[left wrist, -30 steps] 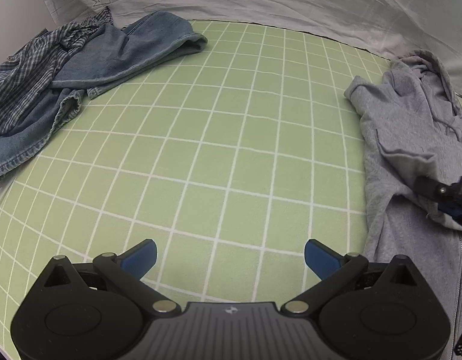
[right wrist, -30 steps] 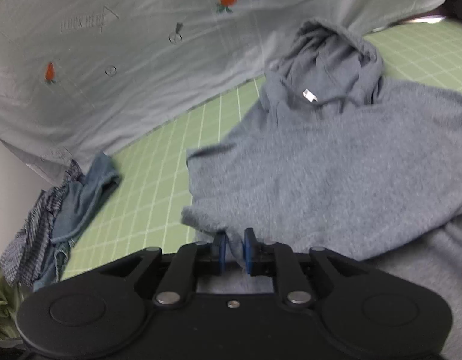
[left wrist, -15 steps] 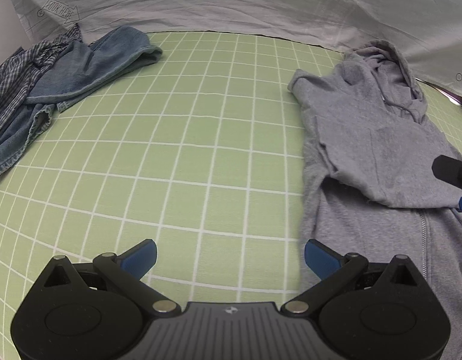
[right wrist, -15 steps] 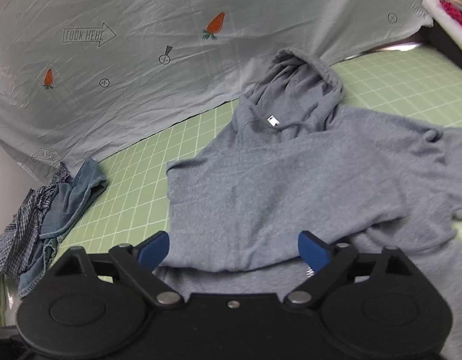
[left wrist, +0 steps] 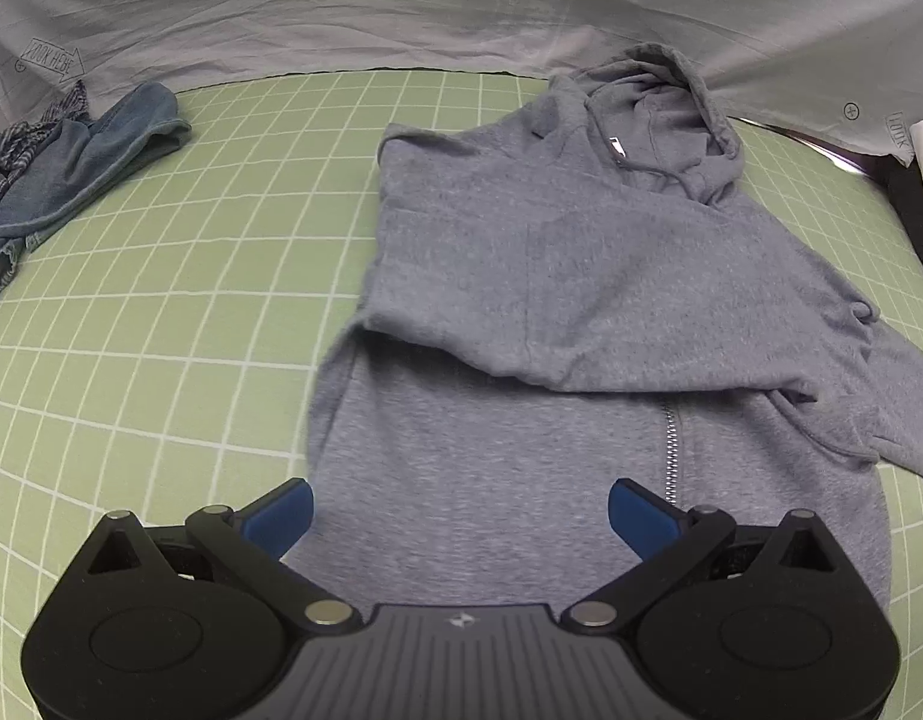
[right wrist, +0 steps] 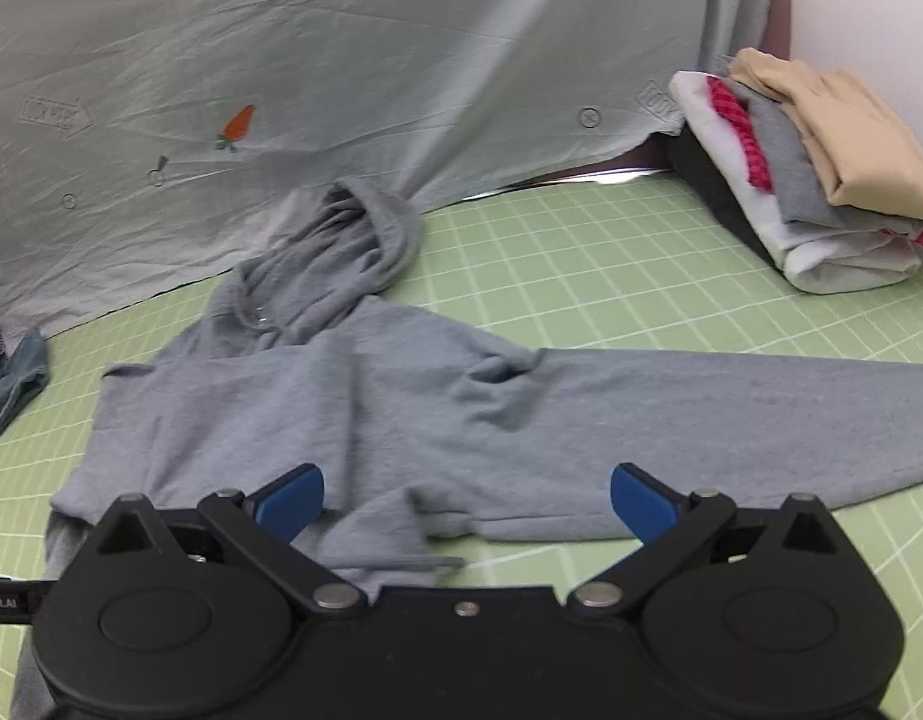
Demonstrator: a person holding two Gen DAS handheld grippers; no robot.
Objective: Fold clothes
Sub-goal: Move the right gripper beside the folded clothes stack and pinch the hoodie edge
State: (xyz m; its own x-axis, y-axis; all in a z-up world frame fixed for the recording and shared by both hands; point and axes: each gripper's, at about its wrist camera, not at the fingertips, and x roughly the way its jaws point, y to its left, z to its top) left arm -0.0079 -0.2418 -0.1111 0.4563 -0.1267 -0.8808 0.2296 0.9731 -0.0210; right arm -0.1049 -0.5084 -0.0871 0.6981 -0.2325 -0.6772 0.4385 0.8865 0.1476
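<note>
Grey hoodie (left wrist: 581, 276) lies on the green mat (left wrist: 161, 300); left gripper (left wrist: 460, 513) and right gripper (right wrist: 466, 501) both spread apart, empty.

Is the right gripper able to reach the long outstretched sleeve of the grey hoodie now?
Probably yes. The right gripper is open and empty, and the outstretched sleeve lies flat just ahead, uncovered.

Green grid mat (left wrist: 191, 312) covers the work surface. Printed sheet (right wrist: 353, 90) hangs behind the mat, touching its far edge.
</note>
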